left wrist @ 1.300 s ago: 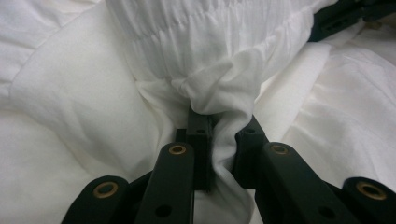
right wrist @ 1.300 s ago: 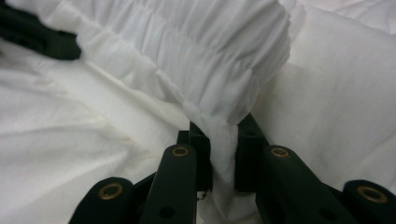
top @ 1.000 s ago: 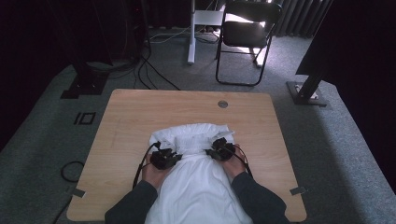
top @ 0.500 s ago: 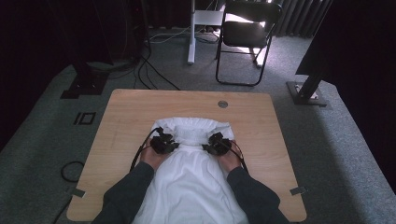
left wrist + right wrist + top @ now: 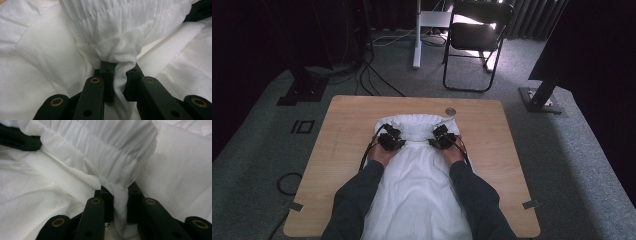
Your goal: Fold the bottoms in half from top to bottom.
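change: both hands have carried the gathered edge farther up the tabletop (image 5: 337, 150) | left hand-held gripper (image 5: 392, 140), right hand-held gripper (image 5: 439, 138): each clamped on white garment (image 5: 417, 185) | garment: mid-tabletop, folding over itself | meaning: fold probably halfway

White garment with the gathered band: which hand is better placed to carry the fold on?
Neither; both are level. The left tongs and right tongs each pinch the white garment near its gathered band, so both should move together.

No readable text, label, brand, number or sign is to be found on anything pictured.
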The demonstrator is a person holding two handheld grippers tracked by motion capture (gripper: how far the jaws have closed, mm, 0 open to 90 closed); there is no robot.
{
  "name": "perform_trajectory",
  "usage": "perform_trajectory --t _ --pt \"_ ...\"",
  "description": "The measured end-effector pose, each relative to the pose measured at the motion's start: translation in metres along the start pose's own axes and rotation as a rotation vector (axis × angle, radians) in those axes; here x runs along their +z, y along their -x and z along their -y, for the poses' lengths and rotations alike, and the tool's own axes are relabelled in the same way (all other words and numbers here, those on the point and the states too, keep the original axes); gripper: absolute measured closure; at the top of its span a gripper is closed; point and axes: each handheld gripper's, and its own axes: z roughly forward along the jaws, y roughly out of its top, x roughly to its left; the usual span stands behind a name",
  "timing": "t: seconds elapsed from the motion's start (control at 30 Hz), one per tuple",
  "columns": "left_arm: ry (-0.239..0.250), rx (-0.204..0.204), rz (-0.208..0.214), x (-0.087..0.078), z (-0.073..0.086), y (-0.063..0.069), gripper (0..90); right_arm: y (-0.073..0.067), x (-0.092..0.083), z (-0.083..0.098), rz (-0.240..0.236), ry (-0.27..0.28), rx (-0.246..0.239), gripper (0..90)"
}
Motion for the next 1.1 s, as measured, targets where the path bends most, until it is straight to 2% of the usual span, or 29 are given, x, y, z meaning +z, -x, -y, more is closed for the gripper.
perform_trajectory --t 0.07,0.2,0.33,0.4,0.43,0.5,0.57,0.6,0.63,0.7,0.73,0.8,0.83,0.9,1.0,1.1 --pt "-0.005 0.0 -0.01 0.002 -0.003 -0.001 81.0 0.002 0.002 -0.002 0.003 0.006 0.021 80.5" --pt "-0.009 -0.007 -0.008 0.0 -0.006 -0.002 81.9 0.002 0.002 -0.003 0.004 0.016 0.028 81.2" --pt "0.053 -0.031 0.023 -0.014 -0.009 -0.002 82.5 0.005 -0.011 -0.003 -0.037 0.065 0.053 81.4" --pt "0.053 -0.031 0.023 -0.014 -0.009 -0.002 82.6 0.006 -0.017 -0.003 -0.044 0.084 0.049 81.4" --pt "0.155 -0.037 0.046 -0.042 -0.017 0.0 83.0 0.006 -0.035 -0.006 -0.059 0.134 0.041 81.5" --pt "0.231 -0.03 0.057 -0.064 -0.022 0.004 83.1 0.005 -0.055 -0.011 -0.068 0.189 0.02 81.4" --pt "0.282 -0.013 0.072 -0.086 -0.027 0.01 83.1 0.003 -0.078 -0.016 -0.079 0.247 0.0 81.4" --pt "0.282 -0.013 0.072 -0.086 -0.027 0.01 83.1 0.001 -0.09 -0.018 -0.084 0.271 -0.014 81.5" --pt "0.328 0.018 0.081 -0.109 -0.029 0.017 83.1 -0.003 -0.105 -0.02 -0.085 0.3 -0.032 81.4" --pt "0.369 0.044 0.089 -0.131 -0.028 0.026 83.1 -0.009 -0.124 -0.02 -0.088 0.333 -0.062 81.4" --pt "0.369 0.044 0.089 -0.131 -0.028 0.026 83.1 -0.009 -0.124 -0.02 -0.088 0.333 -0.062 81.4" --pt "0.403 0.082 0.105 -0.155 -0.019 0.039 83.1 -0.017 -0.146 -0.016 -0.1 0.367 -0.104 81.4" --pt "0.408 0.095 0.112 -0.162 -0.014 0.044 83.0 -0.024 -0.157 -0.01 -0.11 0.379 -0.13 81.4" --pt "0.403 0.115 0.126 -0.168 0.0 0.054 82.9 -0.033 -0.167 0.001 -0.119 0.377 -0.164 81.4" --pt "0.361 0.125 0.152 -0.166 0.027 0.067 82.8 -0.044 -0.17 0.023 -0.149 0.352 -0.184 81.4" --pt "0.281 0.095 0.206 -0.15 0.059 0.075 82.4 -0.056 -0.158 0.052 -0.173 0.277 -0.189 81.3"
